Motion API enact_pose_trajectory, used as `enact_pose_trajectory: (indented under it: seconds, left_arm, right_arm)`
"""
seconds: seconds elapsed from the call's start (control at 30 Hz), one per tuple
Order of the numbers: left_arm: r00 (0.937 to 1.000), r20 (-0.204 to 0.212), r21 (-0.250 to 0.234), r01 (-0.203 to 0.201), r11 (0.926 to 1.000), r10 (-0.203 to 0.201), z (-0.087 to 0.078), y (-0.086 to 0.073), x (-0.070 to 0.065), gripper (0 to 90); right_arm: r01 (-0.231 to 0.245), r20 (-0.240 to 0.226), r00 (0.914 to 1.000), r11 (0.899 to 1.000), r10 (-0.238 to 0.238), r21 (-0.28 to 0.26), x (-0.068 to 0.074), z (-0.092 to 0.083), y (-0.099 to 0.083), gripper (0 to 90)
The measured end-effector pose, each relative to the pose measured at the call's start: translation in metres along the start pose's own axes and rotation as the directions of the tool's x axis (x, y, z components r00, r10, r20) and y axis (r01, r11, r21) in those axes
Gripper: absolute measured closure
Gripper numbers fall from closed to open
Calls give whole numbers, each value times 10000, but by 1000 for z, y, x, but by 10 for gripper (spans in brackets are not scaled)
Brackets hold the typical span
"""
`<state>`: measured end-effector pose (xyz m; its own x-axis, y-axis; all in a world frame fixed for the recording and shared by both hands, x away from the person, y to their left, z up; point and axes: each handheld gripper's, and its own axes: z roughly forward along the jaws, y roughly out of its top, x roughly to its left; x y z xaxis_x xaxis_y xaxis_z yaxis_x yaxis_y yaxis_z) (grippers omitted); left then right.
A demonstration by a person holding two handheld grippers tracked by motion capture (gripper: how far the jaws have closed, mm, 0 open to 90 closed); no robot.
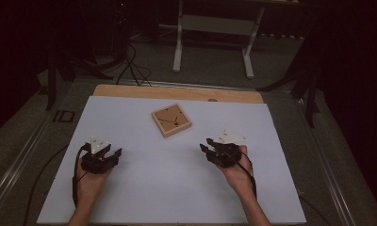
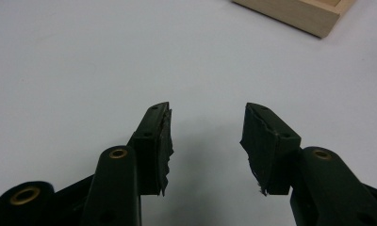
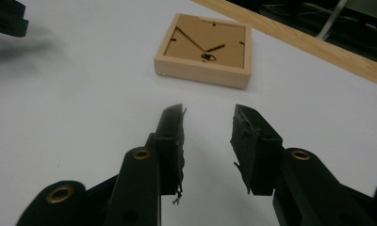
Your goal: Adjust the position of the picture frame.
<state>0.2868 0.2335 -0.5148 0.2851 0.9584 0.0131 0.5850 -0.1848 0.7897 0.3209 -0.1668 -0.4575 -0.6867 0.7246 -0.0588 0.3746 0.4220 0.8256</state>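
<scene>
A square wooden clock [image 1: 171,120] with black hands lies flat on the white sheet [image 1: 177,188], slightly behind the middle. My left gripper [image 1: 102,151] rests at the left of the sheet, held by a hand, its jaws open and bare. The left gripper view has only white sheet between the jaws of my left gripper [image 2: 208,110] and a corner of the clock [image 2: 299,12] at top right. My right gripper [image 1: 205,144] is at the right, pointing left towards the clock. In its own view my right gripper [image 3: 209,110] is open with nothing between the jaws, the clock [image 3: 203,49] a short way ahead.
A wooden strip [image 1: 177,92] runs along the table's far edge. Beyond it are a white desk frame [image 1: 215,42] and cables [image 1: 130,61] on the dark floor. Part of the other gripper [image 3: 5,16] sits at the top left of the right gripper view.
</scene>
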Motion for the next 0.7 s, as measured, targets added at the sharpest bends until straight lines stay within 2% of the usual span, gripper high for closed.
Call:
enact_pose_trajectory:
  seconds: [0.7]
  left_arm:
    - [10000, 12, -8, -27, 10000, 27, 0, 0, 1, 521]
  right_arm:
    - [325, -307, 9990, 9995, -324, 25, 11, 35, 17, 652]
